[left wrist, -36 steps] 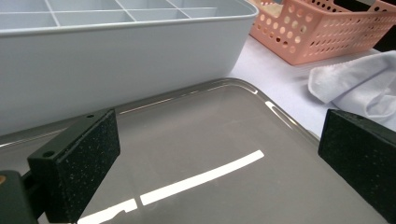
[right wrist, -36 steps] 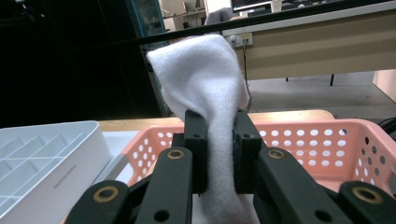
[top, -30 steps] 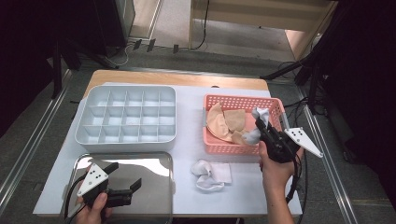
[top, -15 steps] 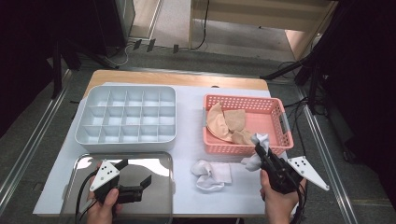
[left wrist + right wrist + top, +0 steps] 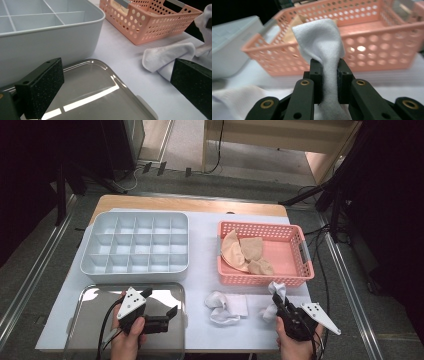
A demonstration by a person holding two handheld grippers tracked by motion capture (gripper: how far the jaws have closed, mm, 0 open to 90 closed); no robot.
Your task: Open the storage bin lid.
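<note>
My right gripper point(image 5: 278, 301) is shut on a white sock point(image 5: 322, 42), pinched between the two pads. It hangs low over the white mat, just in front of the pink basket point(image 5: 299, 281). The sock's loose end point(image 5: 268, 312) droops to the mat. Two tan socks point(image 5: 242, 252) lie inside the basket. Another white sock point(image 5: 225, 307) lies crumpled on the mat left of the held one, also seen past my left gripper's jaws point(image 5: 170, 56). My left gripper point(image 5: 159, 305) stands open over the steel tray point(image 5: 95, 330), nothing between its pads point(image 5: 42, 87).
A pale blue compartment box point(image 5: 135, 242) with several empty cells sits at the back left, just behind the tray. The white mat point(image 5: 202, 240) covers the table between box and basket. Cables trail from both grippers.
My right gripper has carried the white sock out of the basket, toward me and down to the mat. My left gripper has shifted right over the tray.
</note>
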